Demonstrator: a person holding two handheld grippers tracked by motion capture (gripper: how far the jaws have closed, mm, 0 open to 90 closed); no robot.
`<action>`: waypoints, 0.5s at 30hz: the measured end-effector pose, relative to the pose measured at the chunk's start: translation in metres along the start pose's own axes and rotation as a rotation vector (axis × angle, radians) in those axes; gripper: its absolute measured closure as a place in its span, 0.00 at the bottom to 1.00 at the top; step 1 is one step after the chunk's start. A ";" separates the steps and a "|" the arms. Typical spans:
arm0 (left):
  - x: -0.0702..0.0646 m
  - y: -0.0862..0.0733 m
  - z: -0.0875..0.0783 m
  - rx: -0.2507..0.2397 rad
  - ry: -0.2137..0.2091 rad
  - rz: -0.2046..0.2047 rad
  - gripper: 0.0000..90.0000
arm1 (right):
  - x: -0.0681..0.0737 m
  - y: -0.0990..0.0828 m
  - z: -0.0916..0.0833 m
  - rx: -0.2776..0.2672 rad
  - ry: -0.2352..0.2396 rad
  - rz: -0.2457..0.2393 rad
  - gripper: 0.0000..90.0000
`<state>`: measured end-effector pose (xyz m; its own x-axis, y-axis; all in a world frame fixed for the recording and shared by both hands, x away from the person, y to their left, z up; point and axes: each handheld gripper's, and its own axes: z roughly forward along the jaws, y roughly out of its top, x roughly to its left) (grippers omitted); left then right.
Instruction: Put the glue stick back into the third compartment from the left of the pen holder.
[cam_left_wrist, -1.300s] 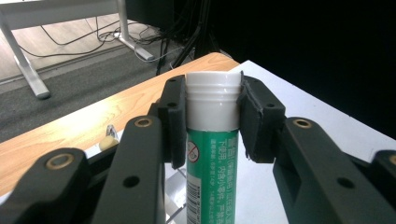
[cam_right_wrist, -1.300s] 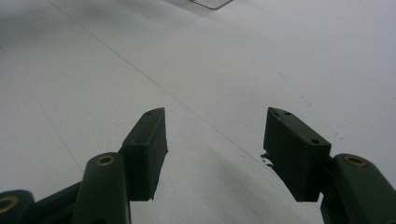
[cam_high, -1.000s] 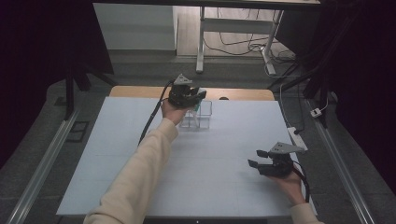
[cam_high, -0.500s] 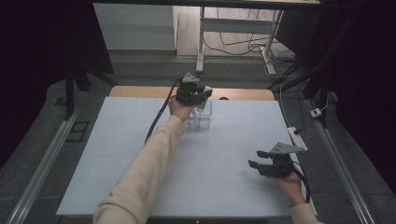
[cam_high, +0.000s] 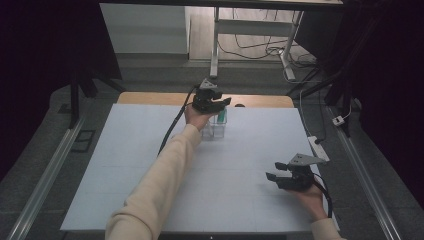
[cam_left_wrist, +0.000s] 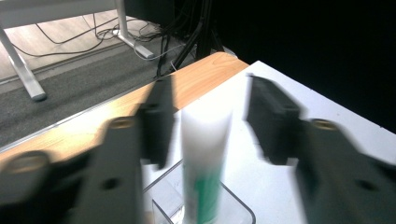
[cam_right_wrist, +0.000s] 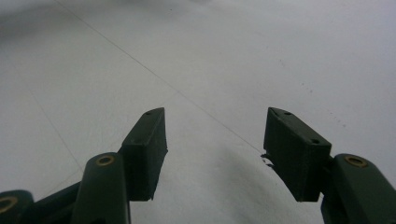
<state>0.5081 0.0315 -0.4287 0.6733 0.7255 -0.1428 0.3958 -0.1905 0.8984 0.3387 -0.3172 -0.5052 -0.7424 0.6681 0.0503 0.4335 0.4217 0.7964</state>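
A white tube with green print (cam_left_wrist: 205, 154) stands upright in a clear plastic container (cam_left_wrist: 233, 205) near the far edge of the white table. My left gripper (cam_left_wrist: 212, 116) hangs just above the container (cam_high: 215, 127), one jaw on each side of the tube's top. Its jaws have just been opening; neither pad presses on the tube. In the high view the left gripper (cam_high: 219, 103) is over the tube (cam_high: 221, 118). My right gripper (cam_high: 277, 171) rests low at the table's near right, open, nothing between its fingers (cam_right_wrist: 144, 144).
The white table top (cam_high: 125, 165) ends at a wooden strip (cam_high: 145, 97) along the far side. Beyond it lie grey floor, desk legs (cam_high: 215, 45) and cables. A power strip (cam_high: 320, 147) sits off the table's right edge.
The left hand has shifted slightly right over the container and its jaws have spread away from the tube. The right hand has kept still.
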 end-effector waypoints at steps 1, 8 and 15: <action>0.000 0.000 -0.001 0.001 -0.011 -0.004 0.52 | 0.000 0.000 0.000 0.001 0.000 -0.001 0.43; 0.000 0.002 -0.015 0.014 -0.038 -0.004 0.51 | 0.000 0.000 -0.001 -0.008 -0.003 0.000 0.43; 0.004 -0.004 -0.032 0.028 -0.050 -0.013 0.51 | 0.001 0.000 -0.001 -0.004 0.000 -0.002 0.43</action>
<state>0.4893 0.0560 -0.4194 0.6978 0.6944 -0.1759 0.4216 -0.1996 0.8845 0.3381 -0.3169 -0.5046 -0.7432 0.6673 0.0486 0.4301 0.4208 0.7987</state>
